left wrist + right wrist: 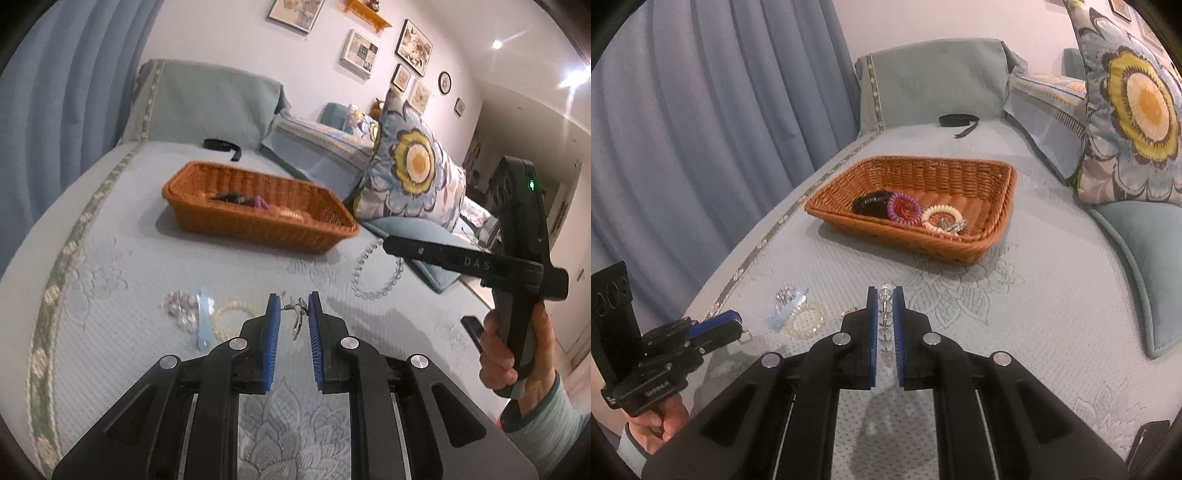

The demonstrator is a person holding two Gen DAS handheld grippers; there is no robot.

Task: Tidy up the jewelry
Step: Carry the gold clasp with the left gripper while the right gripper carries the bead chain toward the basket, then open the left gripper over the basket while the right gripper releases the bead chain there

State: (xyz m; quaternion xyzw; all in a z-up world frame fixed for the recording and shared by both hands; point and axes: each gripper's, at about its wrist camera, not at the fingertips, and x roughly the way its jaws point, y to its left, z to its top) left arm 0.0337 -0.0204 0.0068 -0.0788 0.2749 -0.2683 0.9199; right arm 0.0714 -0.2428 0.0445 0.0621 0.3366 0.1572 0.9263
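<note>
A brown wicker basket (258,206) (916,206) stands on the bed and holds a black, a purple (905,208) and a cream coil hair tie plus a small metal piece. My left gripper (294,301) is part closed around a metal earring (297,314); its pads stand close to the earring and look apart from it. My right gripper (885,293) is shut on a clear bead bracelet (885,314), also seen in the left wrist view (373,273), lifted a little. A pale bead bracelet (231,319) (807,319), a blue clip (204,317) and clear beads (181,306) lie on the bed.
A floral pillow (410,166) and a blue cushion (1137,258) lie to the right of the basket. A black strap (958,122) lies beyond the basket. Blue curtains (701,129) hang at the left bed edge.
</note>
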